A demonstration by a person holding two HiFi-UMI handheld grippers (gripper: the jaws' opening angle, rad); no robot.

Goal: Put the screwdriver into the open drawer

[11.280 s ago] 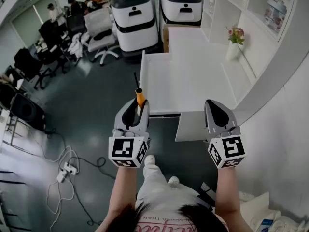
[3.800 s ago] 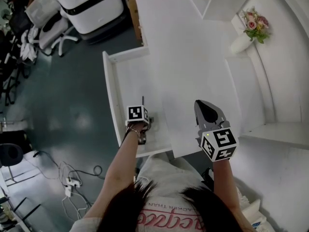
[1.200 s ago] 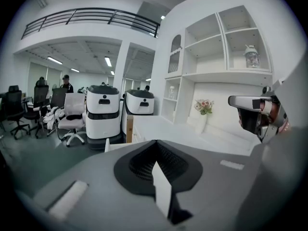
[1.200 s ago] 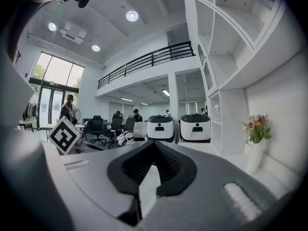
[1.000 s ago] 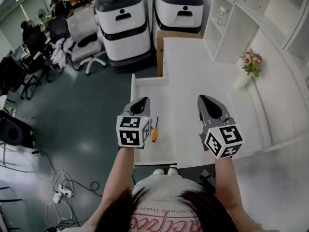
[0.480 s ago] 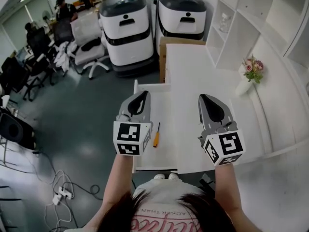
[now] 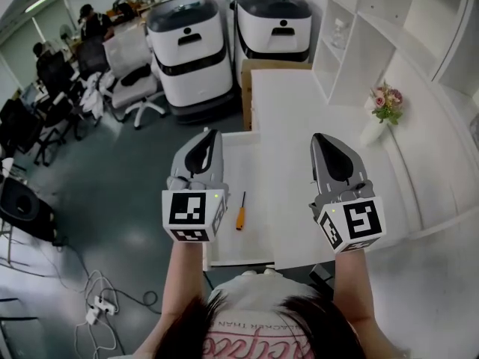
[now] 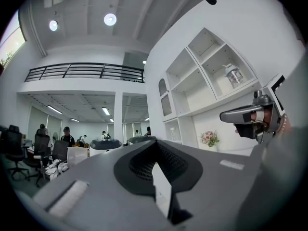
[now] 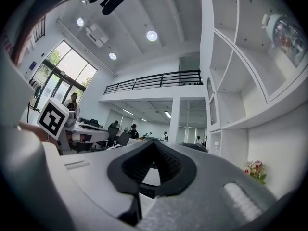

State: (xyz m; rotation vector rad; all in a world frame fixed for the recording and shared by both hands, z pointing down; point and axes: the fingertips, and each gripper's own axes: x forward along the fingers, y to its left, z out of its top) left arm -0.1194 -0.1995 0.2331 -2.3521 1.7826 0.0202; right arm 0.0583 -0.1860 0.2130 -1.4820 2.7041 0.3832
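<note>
The screwdriver [image 7: 240,214], orange handle and dark shaft, lies inside the open white drawer [image 7: 238,253] that stands pulled out from the white desk [image 7: 299,103]. My left gripper [image 7: 207,136] is held up above the drawer's left side, shut and holding nothing. Its own view shows the jaws [image 8: 155,150] closed, pointing level across the room. My right gripper [image 7: 324,142] hangs over the desk top, to the right of the drawer, also shut and holding nothing [image 9: 153,148]. Neither gripper touches the screwdriver.
A vase of flowers [image 7: 379,117] stands on the desk by the white shelving [image 7: 374,21]. Two white-and-black machines [image 7: 191,47] stand beyond the desk. Office chairs [image 7: 135,81] and people fill the far left; cables [image 7: 97,305] lie on the floor.
Both grippers have risen and tipped up to point level. The screwdriver stays where it lay in the drawer.
</note>
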